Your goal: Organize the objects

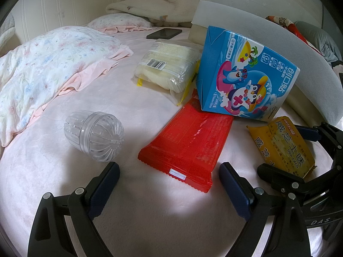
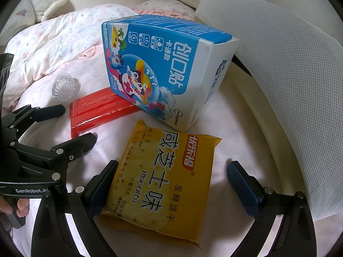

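On the pink bed sheet (image 1: 133, 218) lie a red snack packet (image 1: 188, 145), a clear ribbed plastic cup (image 1: 94, 136) on its side, a pale packet with a barcode (image 1: 167, 66), a blue cartoon box (image 1: 246, 77) and a yellow biscuit packet (image 1: 283, 147). My left gripper (image 1: 169, 177) is open, its jaws astride the near end of the red packet. My right gripper (image 2: 173, 177) is open around the yellow biscuit packet (image 2: 163, 175), not gripping it. The blue box (image 2: 163, 68) leans on the red packet (image 2: 100, 109). The cup (image 2: 64, 90) lies at left.
A floral quilt (image 1: 42, 68) bunches at left. A black phone (image 1: 164, 33) lies farther back. A white mesh-covered cushion (image 2: 285, 68) curves along the right, behind the blue box. Folded blankets (image 1: 158, 4) sit by the headboard.
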Tool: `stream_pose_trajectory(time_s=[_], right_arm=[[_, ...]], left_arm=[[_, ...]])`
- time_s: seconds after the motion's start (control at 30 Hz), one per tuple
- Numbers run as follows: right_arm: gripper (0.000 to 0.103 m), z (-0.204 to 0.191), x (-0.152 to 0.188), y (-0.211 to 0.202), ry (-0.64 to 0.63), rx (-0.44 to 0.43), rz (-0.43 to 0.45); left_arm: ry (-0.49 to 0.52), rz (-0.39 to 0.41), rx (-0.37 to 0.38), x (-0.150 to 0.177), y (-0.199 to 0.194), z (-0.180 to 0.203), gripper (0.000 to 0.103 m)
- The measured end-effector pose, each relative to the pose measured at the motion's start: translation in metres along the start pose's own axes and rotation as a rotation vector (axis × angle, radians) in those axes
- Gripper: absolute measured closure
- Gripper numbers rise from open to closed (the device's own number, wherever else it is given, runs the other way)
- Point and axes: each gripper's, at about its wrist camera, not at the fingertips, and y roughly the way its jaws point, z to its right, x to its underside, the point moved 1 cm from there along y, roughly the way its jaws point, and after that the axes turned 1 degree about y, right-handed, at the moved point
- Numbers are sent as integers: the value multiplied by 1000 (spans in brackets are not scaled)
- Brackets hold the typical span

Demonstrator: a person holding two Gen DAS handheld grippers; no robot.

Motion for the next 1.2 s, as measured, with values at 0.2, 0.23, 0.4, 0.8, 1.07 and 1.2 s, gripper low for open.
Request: stream_pose_trajectory(time_s=[0.2,0.23,0.4,0.8,1.07,1.2], right_arm=[[4,1,1,-1,0,0,0],[4,1,1,0,0,0,0],[4,4,1,-3,0,-1,0],[4,5,2,-2,0,-1,-1],[4,5,3,-2,0,-1,-1],[4,5,3,-2,0,-1,-1]], left_arm=[[-4,0,-3,0,0,0,9],[-6,0,-5,0,0,1,9],[-6,0,-6,1,-1,1,9],[-8,0,-8,4,-4,2,9],[-8,0,-9,4,-3,3,9],[-8,0,-9,5,-4,3,9]])
